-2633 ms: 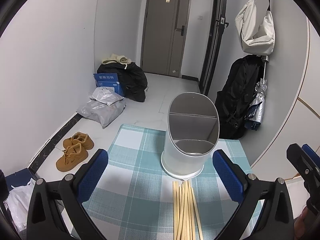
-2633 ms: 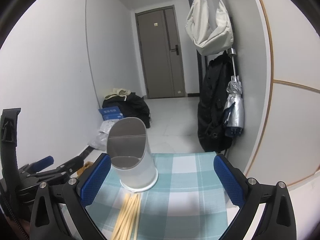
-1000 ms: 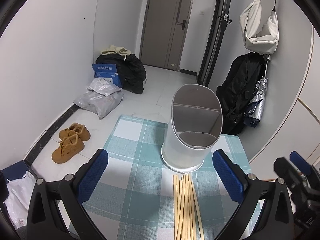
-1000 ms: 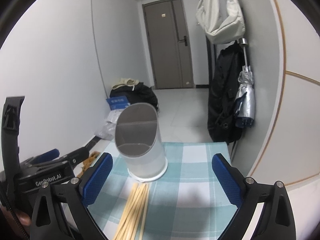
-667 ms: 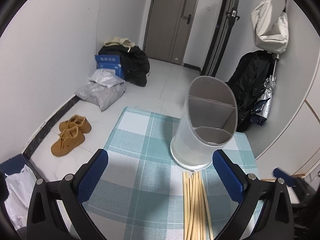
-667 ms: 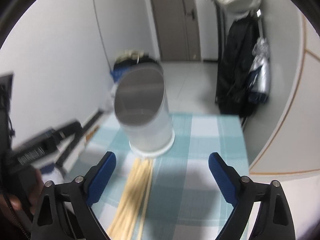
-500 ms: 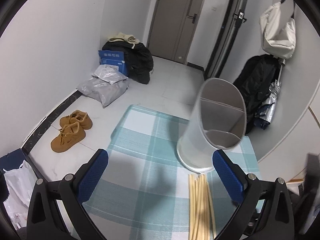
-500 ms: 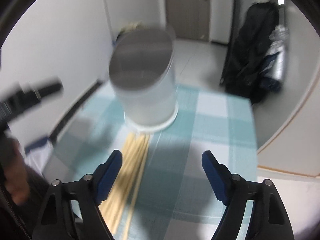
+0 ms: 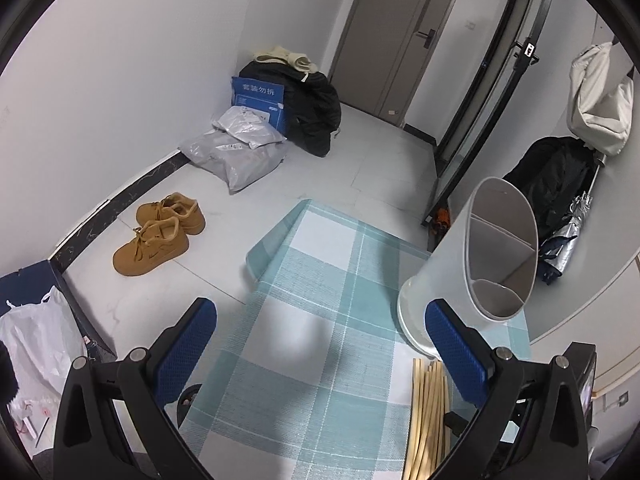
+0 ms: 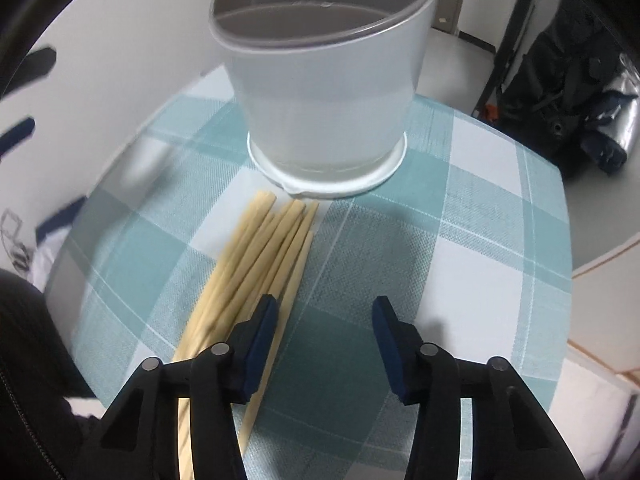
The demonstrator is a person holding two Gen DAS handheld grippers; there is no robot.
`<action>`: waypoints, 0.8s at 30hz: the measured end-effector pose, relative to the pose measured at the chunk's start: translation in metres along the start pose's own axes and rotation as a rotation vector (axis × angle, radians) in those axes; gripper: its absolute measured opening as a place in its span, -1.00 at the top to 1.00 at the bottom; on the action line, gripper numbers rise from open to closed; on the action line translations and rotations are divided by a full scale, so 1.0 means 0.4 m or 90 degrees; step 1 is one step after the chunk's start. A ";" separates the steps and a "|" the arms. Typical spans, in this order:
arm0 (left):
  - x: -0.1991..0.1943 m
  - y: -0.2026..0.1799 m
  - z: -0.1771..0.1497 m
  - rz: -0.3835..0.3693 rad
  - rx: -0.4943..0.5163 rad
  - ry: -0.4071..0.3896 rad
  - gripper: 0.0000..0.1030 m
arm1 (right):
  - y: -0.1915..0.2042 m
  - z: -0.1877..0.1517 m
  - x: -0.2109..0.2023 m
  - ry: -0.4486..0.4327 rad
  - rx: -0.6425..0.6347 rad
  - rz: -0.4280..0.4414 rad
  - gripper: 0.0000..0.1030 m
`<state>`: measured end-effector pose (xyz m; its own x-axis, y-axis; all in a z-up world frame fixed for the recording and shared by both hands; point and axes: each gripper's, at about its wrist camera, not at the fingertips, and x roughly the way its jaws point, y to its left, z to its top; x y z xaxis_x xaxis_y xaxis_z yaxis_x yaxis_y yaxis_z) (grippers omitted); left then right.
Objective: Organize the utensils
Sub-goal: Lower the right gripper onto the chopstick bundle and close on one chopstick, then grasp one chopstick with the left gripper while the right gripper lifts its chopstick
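Left hand-held gripper [image 9: 320,354]: spread wide, holding nothing, above the checked cloth [image 9: 320,300] on the table.
Chopsticks [image 10: 256,268]: a loose bundle lay flat on the cloth, tips just short of the holder's base; in the left view [image 9: 426,412] they showed at lower right.
Utensil holder [image 10: 324,104]: white, upright on the cloth, divided inside; the compartments the left view [image 9: 500,256] showed held nothing.
Right hand-held gripper [image 10: 324,344]: jaws parted, gripping nothing, its left pad over the bundle's right edge.
Change: the right hand-held gripper had dropped low and close to the chopsticks, with its jaws narrower than half a second before; the left view had swung leftward, pushing the holder toward the right edge.
Left view only: tan shoes [image 9: 160,232], grey parcels [image 9: 236,152] and a blue box [image 9: 260,98] on the floor.
Right view only: the holder's base ring and the chopstick tips.
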<state>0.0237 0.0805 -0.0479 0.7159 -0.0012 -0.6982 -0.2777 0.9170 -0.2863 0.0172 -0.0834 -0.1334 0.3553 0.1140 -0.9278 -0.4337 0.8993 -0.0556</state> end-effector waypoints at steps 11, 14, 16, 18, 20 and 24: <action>0.009 0.020 0.004 0.010 -0.002 0.011 -0.97 | 0.033 0.021 0.003 -0.011 -0.019 0.000 0.43; 0.022 0.020 -0.002 0.015 0.015 0.029 -0.97 | 0.017 0.024 -0.001 -0.029 -0.003 0.010 0.70; 0.038 0.013 -0.012 0.022 0.030 0.051 -0.97 | 0.009 0.027 0.000 -0.038 0.005 0.012 0.89; 0.053 -0.001 -0.026 0.022 0.044 0.068 -0.97 | -0.008 0.031 0.004 -0.039 0.020 0.029 0.92; 0.069 -0.023 -0.044 0.022 0.070 0.092 -0.97 | -0.026 0.036 0.009 -0.039 0.043 0.055 0.93; 0.101 -0.068 -0.079 -0.002 0.119 0.156 -0.97 | -0.067 0.026 -0.021 -0.070 0.092 0.090 0.93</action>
<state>0.0399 0.0430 -0.0890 0.5349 -0.0787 -0.8413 -0.1367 0.9745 -0.1781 0.0345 -0.1043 -0.1205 0.3918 0.2809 -0.8761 -0.3645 0.9217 0.1325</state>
